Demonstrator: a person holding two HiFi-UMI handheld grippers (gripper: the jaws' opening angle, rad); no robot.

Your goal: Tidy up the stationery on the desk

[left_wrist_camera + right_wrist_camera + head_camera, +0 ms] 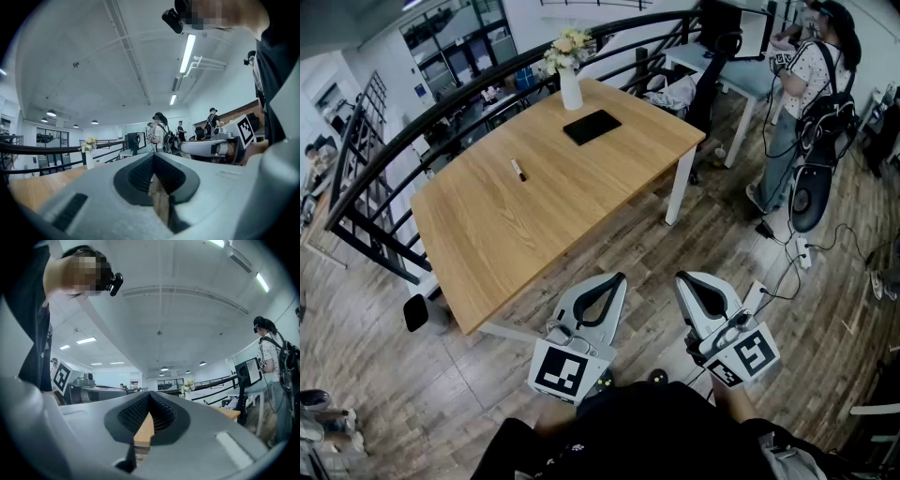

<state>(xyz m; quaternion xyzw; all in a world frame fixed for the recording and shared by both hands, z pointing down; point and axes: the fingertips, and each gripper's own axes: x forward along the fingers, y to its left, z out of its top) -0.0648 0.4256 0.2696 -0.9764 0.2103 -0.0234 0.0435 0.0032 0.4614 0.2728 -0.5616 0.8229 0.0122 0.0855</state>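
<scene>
While a marker (517, 170) lies on the worktop (581, 202), the left claw (618, 279) and right claw (683, 277) hover nearby, pressed together, empty.

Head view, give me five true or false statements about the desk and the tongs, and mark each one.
1. A marker lies on the desk. True.
2. The left tongs grip the marker. False: they are shut on nothing and are held off the desk, over the floor.
3. A vase of flowers stands near the desk's far edge, by the railing. True.
4. The black pad lies on the floor. False: it lies on the desk, close to the vase.
5. The right tongs are wide open. False: they are shut, with nothing between them.
</scene>
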